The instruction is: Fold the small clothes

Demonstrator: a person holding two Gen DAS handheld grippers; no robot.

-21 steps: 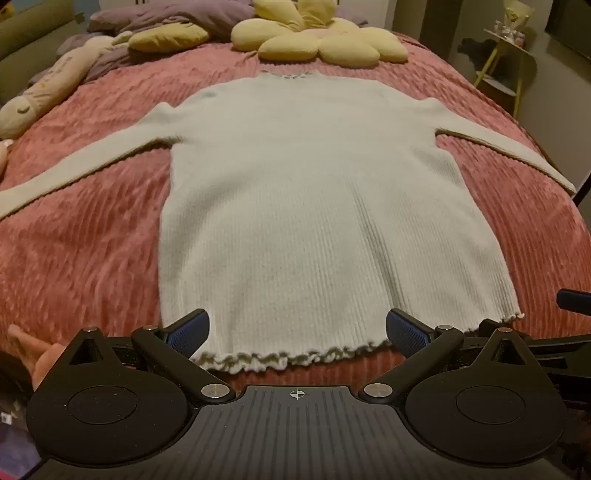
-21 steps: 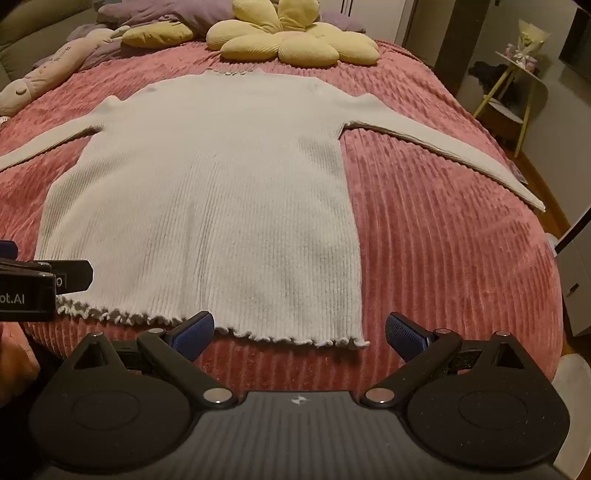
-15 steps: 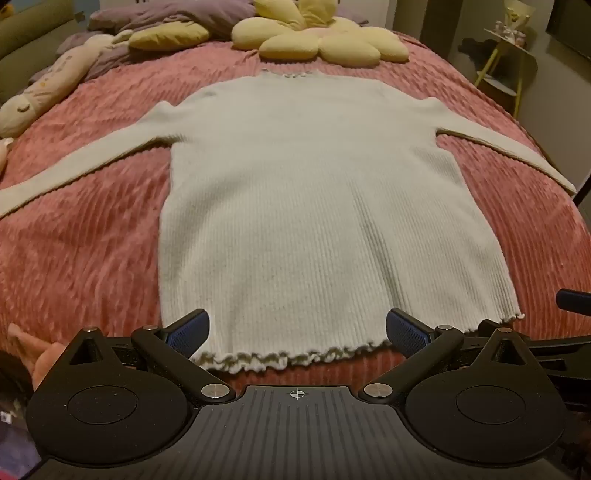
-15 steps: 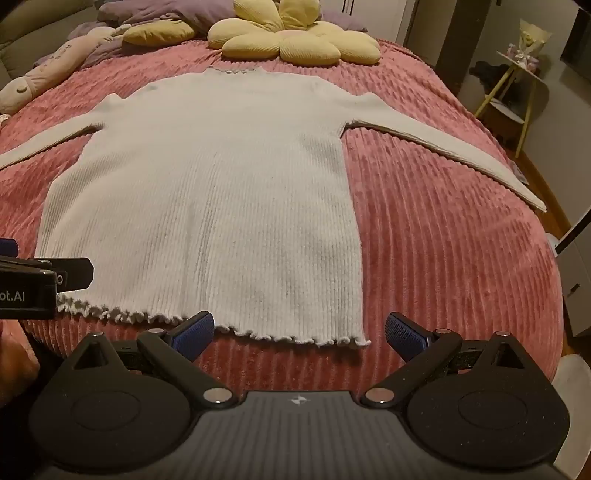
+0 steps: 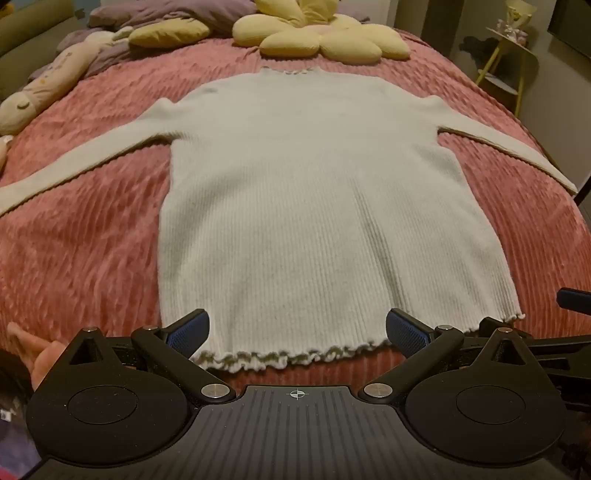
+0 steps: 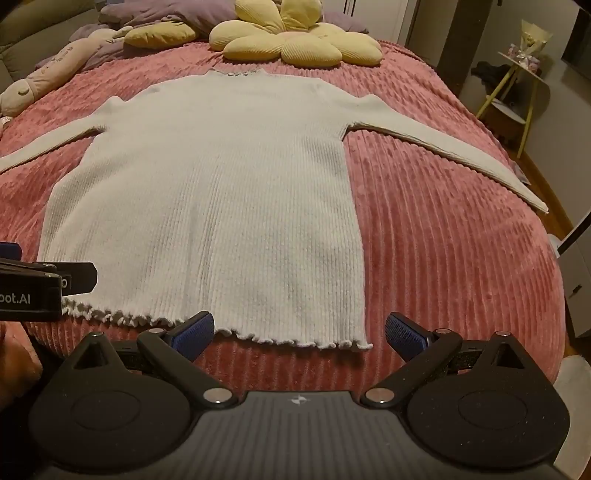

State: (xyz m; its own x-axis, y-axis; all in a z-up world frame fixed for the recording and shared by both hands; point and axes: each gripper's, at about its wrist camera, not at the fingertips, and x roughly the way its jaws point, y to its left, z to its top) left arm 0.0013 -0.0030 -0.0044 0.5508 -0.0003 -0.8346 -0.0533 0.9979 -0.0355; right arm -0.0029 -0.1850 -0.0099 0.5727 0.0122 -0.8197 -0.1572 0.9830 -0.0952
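A white ribbed long-sleeved sweater (image 5: 314, 206) lies flat on the pink bedspread (image 5: 81, 243), collar far, frilled hem near, both sleeves spread out. It also shows in the right wrist view (image 6: 221, 192). My left gripper (image 5: 295, 330) is open and empty, just short of the hem's left half. My right gripper (image 6: 299, 332) is open and empty, just short of the hem's right corner. The left gripper's body (image 6: 44, 284) shows at the left edge of the right wrist view.
A yellow flower cushion (image 5: 317, 37) and purple bedding (image 5: 166, 14) lie at the head of the bed. A long plush toy (image 5: 44, 92) lies at the far left. A yellow side table (image 6: 517, 85) stands right of the bed, whose edge drops off at right.
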